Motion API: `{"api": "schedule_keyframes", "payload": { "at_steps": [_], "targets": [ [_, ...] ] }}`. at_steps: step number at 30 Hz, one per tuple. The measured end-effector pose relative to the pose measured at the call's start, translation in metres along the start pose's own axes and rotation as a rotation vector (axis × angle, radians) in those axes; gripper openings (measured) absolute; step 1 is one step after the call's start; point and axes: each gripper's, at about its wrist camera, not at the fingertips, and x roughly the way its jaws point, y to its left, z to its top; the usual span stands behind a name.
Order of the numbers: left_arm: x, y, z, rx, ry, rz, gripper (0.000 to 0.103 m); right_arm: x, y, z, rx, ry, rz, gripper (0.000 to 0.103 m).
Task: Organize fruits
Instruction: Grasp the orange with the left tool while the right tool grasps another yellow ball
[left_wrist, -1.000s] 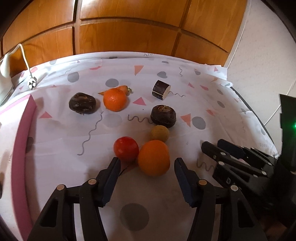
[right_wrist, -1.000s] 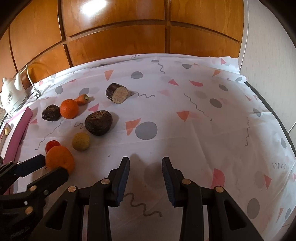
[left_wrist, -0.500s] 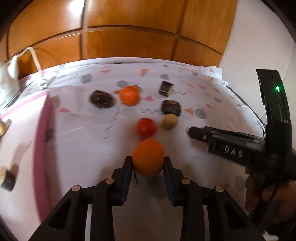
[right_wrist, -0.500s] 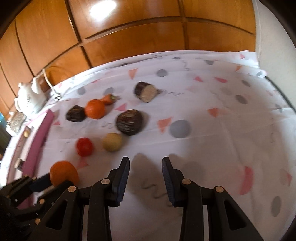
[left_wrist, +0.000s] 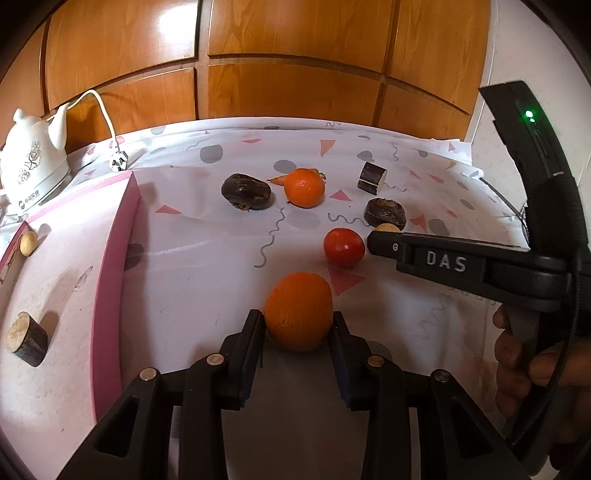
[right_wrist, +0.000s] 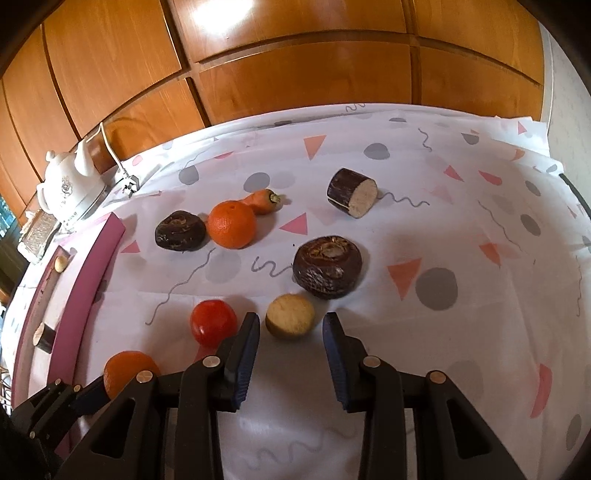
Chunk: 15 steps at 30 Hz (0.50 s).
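My left gripper is shut on a large orange and holds it above the tablecloth; the orange also shows in the right wrist view. My right gripper is open, with its fingers on either side of a small tan round fruit on the cloth. A red tomato lies just left of it. A second orange, a carrot and several dark brown pieces lie further back.
A pink-rimmed white tray at the left holds a tan ball and a dark cut piece. A white kettle with cord stands at the back left. Wooden panels rise behind the table.
My left gripper closed on the large orange and carried it back and left, toward the tray. My right gripper moved forward and left until its fingers flank the tan fruit.
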Motion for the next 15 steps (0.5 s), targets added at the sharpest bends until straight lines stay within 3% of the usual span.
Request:
{"api": "schedule_keyframes", "payload": {
  "at_steps": [15],
  "targets": [
    [-0.0013,0.0006,0.0025,-0.010,0.010,-0.005,0.034,0.0036,0.0057,-0.0040,-0.058,-0.020,-0.047,0.027]
  ]
}}
